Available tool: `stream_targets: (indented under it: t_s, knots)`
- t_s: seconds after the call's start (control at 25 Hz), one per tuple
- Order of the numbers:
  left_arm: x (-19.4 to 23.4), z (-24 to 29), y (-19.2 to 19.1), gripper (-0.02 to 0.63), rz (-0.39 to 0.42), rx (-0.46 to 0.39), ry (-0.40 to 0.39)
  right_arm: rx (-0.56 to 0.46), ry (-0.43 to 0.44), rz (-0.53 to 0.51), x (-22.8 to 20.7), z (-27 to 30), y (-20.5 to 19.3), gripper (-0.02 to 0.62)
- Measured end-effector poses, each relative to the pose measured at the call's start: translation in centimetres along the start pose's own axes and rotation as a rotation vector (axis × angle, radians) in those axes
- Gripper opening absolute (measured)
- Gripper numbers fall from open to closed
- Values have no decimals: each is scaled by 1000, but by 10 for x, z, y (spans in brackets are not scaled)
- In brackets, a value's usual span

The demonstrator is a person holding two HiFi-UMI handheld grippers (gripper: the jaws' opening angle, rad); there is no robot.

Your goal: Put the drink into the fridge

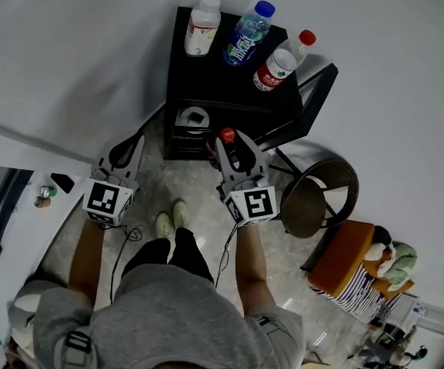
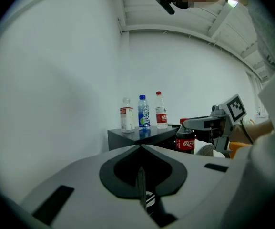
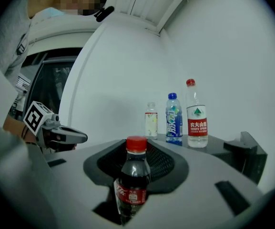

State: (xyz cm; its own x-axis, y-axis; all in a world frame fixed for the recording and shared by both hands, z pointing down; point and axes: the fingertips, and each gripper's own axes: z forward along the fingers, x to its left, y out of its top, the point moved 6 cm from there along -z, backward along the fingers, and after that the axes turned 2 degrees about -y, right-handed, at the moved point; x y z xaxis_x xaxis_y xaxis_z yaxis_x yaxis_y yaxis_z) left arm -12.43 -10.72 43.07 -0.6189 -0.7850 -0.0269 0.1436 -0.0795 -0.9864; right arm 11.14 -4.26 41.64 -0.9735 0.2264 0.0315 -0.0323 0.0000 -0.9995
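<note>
Cola bottle (image 3: 132,173) clamped upright in right gripper (image 1: 235,149) — its base hidden; left gripper (image 1: 129,149) closed tight, empty.

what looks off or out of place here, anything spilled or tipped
Nothing stands out. The cola bottle sits upright in the right gripper, and the three bottles on the fridge all stand upright with their caps on. No spill or damage shows.

The right claw (image 3: 130,194) grips an upright cola bottle (image 3: 134,168), apparently by its lower body.
</note>
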Motion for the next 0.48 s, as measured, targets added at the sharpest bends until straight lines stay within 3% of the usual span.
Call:
stream_targets:
  t_s: [0.2, 0.48]
  knots:
    - [2, 20, -20, 5, 3, -45, 30, 8, 18, -12, -14, 15, -50, 144]
    - [5, 42, -86, 5, 3, 10, 83, 14, 60, 22, -26, 39, -125, 144]
